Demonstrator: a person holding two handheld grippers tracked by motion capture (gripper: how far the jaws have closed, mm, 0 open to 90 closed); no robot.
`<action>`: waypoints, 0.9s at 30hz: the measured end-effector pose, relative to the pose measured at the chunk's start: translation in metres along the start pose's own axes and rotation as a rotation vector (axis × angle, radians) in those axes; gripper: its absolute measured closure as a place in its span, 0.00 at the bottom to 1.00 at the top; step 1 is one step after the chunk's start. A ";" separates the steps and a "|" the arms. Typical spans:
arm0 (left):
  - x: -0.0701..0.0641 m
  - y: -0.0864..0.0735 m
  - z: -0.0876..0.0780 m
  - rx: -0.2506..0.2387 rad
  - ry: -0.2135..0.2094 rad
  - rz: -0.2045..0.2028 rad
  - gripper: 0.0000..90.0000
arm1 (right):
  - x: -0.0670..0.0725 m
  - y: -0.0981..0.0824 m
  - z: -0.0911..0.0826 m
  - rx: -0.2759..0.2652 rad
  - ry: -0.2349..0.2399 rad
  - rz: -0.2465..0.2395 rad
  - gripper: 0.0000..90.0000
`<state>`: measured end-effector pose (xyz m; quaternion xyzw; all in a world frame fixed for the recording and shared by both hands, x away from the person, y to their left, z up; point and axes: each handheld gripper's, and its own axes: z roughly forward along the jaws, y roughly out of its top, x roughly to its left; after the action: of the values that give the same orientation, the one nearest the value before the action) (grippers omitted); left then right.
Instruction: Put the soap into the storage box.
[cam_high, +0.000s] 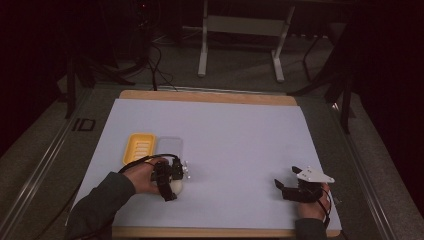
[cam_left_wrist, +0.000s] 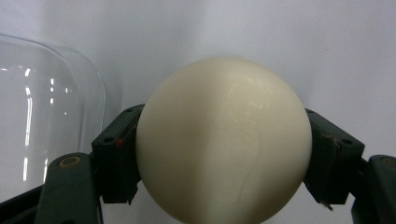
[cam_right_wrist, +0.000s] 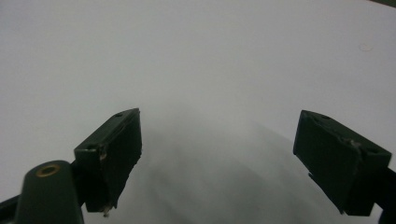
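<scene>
White mat (cam_high: 225, 145) on your table; your left gripper (cam_high: 172, 181) grasps a cream ball (cam_left_wrist: 223, 140), clear lid (cam_left_wrist: 42, 130) at nine o'clock; high view adds a yellow tray (cam_high: 138, 148); right gripper (cam_right_wrist: 219, 154) released.

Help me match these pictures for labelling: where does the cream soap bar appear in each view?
High view: the cream soap bar sits lower left, between the left gripper jaws, just below the clear lid.
Left gripper view: it is at the centre, both pads pressed on its sides.
Right gripper view: not in it; open jaws over the white sheet.
Shared landmark: the clear lid, which shows in the high and left gripper views.
</scene>
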<state>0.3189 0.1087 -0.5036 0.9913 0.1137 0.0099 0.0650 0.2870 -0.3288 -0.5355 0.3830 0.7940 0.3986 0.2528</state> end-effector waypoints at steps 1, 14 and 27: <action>0.000 -0.001 0.000 0.001 0.000 -0.002 0.28 | 0.000 0.000 0.000 0.000 0.000 0.000 0.17; 0.004 -0.006 -0.010 -0.013 0.008 -0.020 0.28 | 0.000 0.000 0.000 0.000 -0.001 0.001 0.17; 0.011 -0.014 -0.026 -0.044 0.052 -0.049 0.28 | 0.000 0.000 0.000 0.000 0.000 0.000 0.17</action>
<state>0.3253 0.1276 -0.4793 0.9860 0.1392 0.0367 0.0840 0.2870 -0.3287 -0.5355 0.3829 0.7941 0.3985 0.2530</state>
